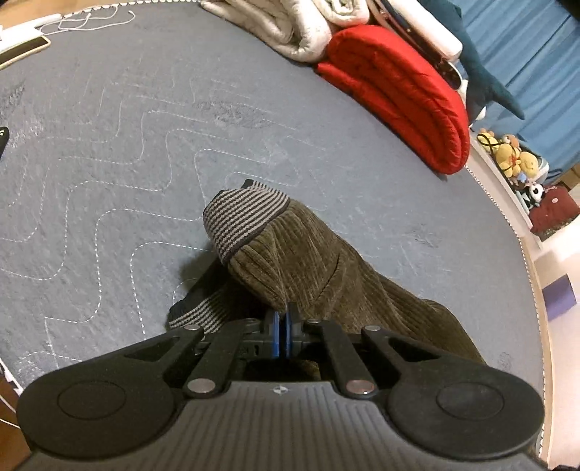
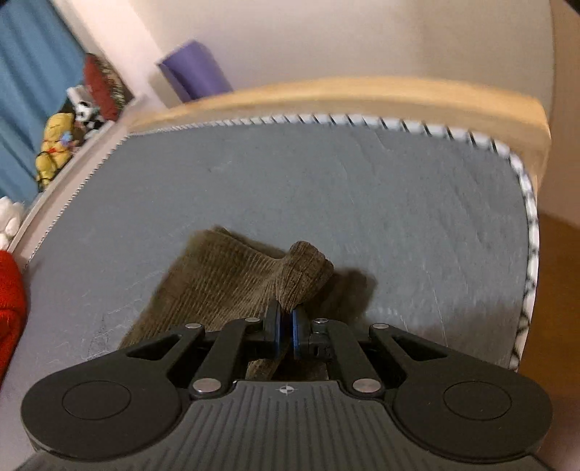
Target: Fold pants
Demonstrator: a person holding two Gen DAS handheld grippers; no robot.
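Observation:
Olive-brown corduroy pants (image 1: 311, 261) with a grey-and-black striped waistband (image 1: 243, 217) lie bunched on a grey quilted mattress (image 1: 127, 152). My left gripper (image 1: 284, 315) is shut on a fold of the corduroy just below the waistband. A second striped band (image 1: 203, 315) sits under its left finger. In the right wrist view the other end of the pants (image 2: 224, 279) drapes toward the camera, and my right gripper (image 2: 284, 311) is shut on a raised pinch of the cloth. The mattress (image 2: 362, 188) stretches beyond it.
A folded red quilt (image 1: 402, 94) and pale bedding (image 1: 290, 25) lie at the far edge of the mattress. Plush toys (image 1: 514, 159) sit on a ledge by blue curtains. A wooden bed frame (image 2: 362, 94) borders the mattress end, with a purple box (image 2: 195, 69) behind.

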